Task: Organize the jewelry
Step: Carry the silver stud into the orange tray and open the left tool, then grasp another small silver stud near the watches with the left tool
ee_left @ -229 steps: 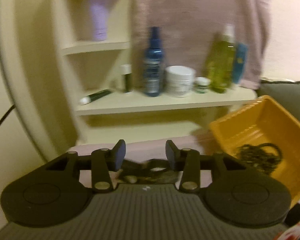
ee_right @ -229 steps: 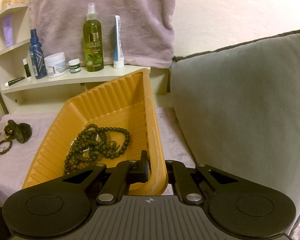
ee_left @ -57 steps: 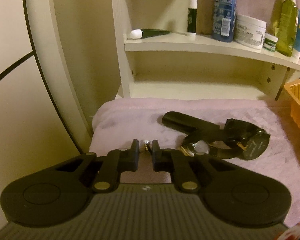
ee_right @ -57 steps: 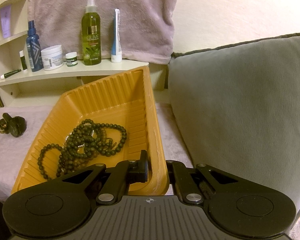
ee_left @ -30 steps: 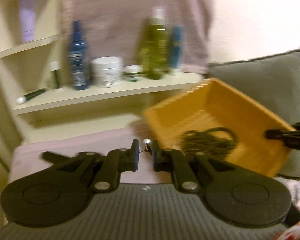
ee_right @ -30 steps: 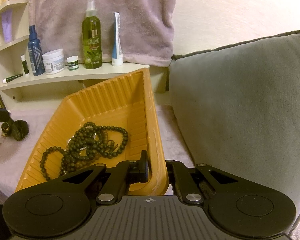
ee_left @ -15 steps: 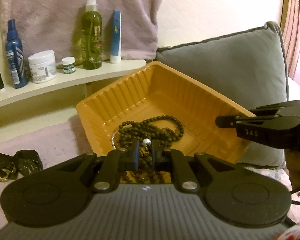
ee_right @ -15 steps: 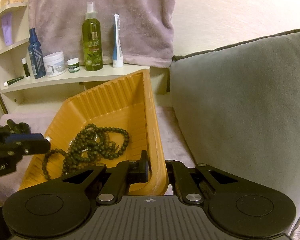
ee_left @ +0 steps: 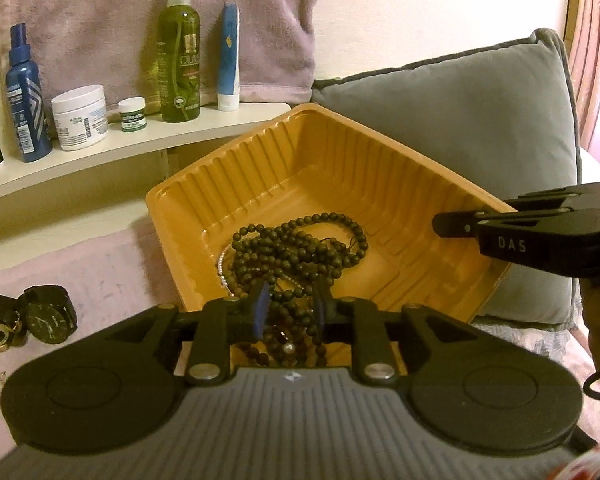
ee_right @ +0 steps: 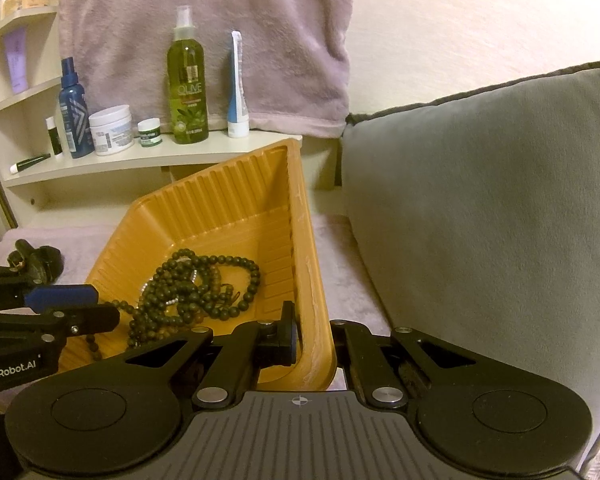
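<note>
An orange ribbed tray [ee_left: 168,216] stands tilted on the pink cloth, holding a heap of dark bead strands [ee_left: 296,248]. My left gripper [ee_left: 290,304] hangs over the tray's near side with its jaws opening; nothing is pressed between the pads. A tiny pearl-like piece [ee_left: 288,347] lies on the beads just below them. My right gripper [ee_right: 314,336] is shut on the tray's [ee_right: 228,200] near rim, one finger inside and one outside. In the right wrist view the left gripper [ee_right: 92,306] reaches in from the left above the beads [ee_right: 196,284]. The right gripper [ee_left: 452,224] shows at the tray's right rim.
A black watch and a gold ring [ee_left: 48,318] lie on the cloth left of the tray. A grey cushion [ee_right: 480,200] stands right of it. Behind, a shelf [ee_left: 140,144] carries bottles, jars and tubes under a hanging towel.
The left gripper carried the small pearl piece from the cloth to above the tray. Its jaws have since parted and the piece has dropped onto the beads. The right gripper has stayed on the rim.
</note>
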Tool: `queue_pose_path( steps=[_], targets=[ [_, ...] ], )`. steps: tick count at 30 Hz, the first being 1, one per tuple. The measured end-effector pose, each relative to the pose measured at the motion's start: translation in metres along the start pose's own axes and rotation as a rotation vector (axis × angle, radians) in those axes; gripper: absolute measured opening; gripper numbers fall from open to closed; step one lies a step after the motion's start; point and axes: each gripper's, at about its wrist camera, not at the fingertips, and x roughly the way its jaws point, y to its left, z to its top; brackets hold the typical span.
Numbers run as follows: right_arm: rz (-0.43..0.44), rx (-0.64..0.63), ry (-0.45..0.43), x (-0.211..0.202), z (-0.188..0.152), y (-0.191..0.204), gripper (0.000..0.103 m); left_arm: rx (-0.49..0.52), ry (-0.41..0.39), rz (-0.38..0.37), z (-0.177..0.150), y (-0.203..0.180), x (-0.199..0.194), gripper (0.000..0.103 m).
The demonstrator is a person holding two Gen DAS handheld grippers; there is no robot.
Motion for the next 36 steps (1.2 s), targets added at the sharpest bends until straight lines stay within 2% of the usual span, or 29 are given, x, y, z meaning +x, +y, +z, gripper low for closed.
queue_pose_path(
  steps=[4, 8, 13, 16, 19, 22, 28, 36],
  targets=[
    [-0.001, 0.0, 0.001, 0.0, 0.0, 0.0, 0.005, -0.007, -0.016, 0.022, 0.001, 0.006, -0.005, 0.021],
    [-0.001, -0.002, 0.0, 0.0, 0.0, 0.001, 0.005, -0.023, -0.051, 0.079, 0.001, 0.019, -0.019, 0.021],
    [0.0, -0.002, 0.001, 0.0, 0.0, 0.001, 0.005, -0.101, -0.088, 0.19, -0.008, 0.053, -0.042, 0.021],
    [-0.002, -0.004, 0.002, 0.0, 0.0, 0.001, 0.005, -0.157, -0.094, 0.286, -0.02, 0.081, -0.055, 0.021],
    [-0.003, -0.006, 0.003, 0.001, 0.0, 0.0, 0.005, -0.206, -0.075, 0.375, -0.035, 0.11, -0.064, 0.021],
    [-0.006, -0.008, 0.006, 0.002, -0.001, 0.0, 0.005, -0.213, -0.053, 0.457, -0.051, 0.132, -0.068, 0.021],
    [-0.013, -0.016, 0.012, 0.004, -0.001, 0.0, 0.005, -0.235, -0.008, 0.501, -0.074, 0.158, -0.063, 0.021],
    [-0.018, -0.022, 0.017, 0.005, 0.0, 0.001, 0.005, -0.195, 0.006, 0.487, -0.079, 0.167, -0.041, 0.021]
  ],
)
